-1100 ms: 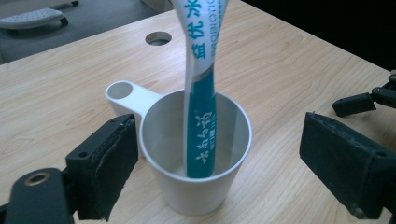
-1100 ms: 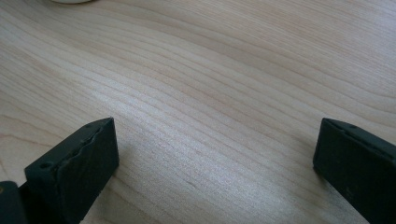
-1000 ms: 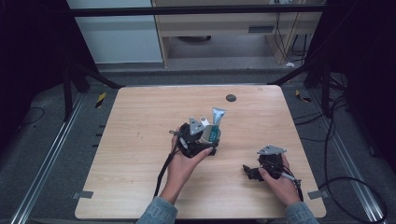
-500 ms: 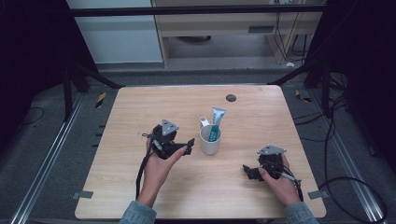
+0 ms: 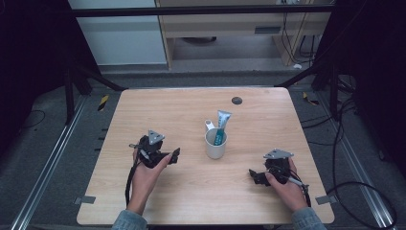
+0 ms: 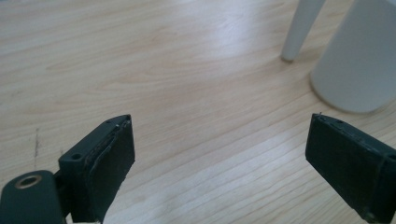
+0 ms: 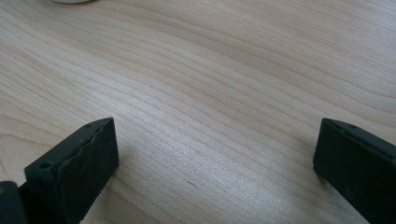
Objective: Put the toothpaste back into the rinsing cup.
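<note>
A white cup (image 5: 215, 143) stands near the middle of the wooden table (image 5: 182, 110), with a teal and grey toothpaste tube (image 5: 221, 125) upright in it. My left gripper (image 5: 173, 155) rests to the cup's left, held in a hand, jaws wide apart and empty. In the left gripper view the gripper (image 6: 224, 158) looks over bare wood, the cup (image 6: 359, 60) at the upper right. My right gripper (image 5: 253, 175) sits near the front right of the table, open, with nothing between its jaws. The right gripper view has that gripper (image 7: 219, 163) above wood grain.
A small dark round spot (image 5: 236, 100) lies near the table's far edge. A white handle-like part (image 6: 301, 28) stands beside the cup. Black frame posts and cables surround the table, and a shelf unit stands behind it.
My left gripper has drawn back from the cup to the left and toward the front, leaving the tube standing in the cup. The right gripper has stayed put.
</note>
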Demonstrator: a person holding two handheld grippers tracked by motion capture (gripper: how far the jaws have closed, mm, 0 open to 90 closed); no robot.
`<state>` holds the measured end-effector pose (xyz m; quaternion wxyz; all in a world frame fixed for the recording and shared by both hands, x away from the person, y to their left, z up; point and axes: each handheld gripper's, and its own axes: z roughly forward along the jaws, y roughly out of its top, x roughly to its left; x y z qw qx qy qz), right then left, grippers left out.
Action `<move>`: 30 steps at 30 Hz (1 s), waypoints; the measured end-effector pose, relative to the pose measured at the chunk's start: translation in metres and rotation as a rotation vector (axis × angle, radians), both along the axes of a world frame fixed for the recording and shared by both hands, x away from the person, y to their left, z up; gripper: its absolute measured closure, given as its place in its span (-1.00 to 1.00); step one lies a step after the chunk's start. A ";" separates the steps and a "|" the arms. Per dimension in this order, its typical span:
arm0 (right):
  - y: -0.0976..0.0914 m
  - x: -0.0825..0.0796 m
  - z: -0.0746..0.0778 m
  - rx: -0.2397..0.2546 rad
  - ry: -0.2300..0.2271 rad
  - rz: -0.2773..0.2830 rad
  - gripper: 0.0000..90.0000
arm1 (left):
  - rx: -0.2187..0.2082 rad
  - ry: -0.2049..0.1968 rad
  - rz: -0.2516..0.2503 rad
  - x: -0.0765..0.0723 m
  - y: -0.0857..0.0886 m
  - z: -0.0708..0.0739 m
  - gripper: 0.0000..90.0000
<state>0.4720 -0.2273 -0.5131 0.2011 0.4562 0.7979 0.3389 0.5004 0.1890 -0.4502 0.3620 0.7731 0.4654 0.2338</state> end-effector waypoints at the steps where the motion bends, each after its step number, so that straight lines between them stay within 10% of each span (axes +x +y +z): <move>1: 0.000 0.000 0.000 -0.001 -0.001 0.002 -0.99 | 0.004 0.006 -0.001 0.001 0.002 -0.003 -0.84; 13: 0.000 0.000 0.000 0.000 0.000 0.000 -0.99 | 0.086 0.072 0.022 0.011 0.030 -0.036 -0.87; 30: 0.000 0.000 0.000 -0.001 -0.002 0.002 -0.99 | 0.091 0.101 0.092 0.029 0.055 -0.047 -0.87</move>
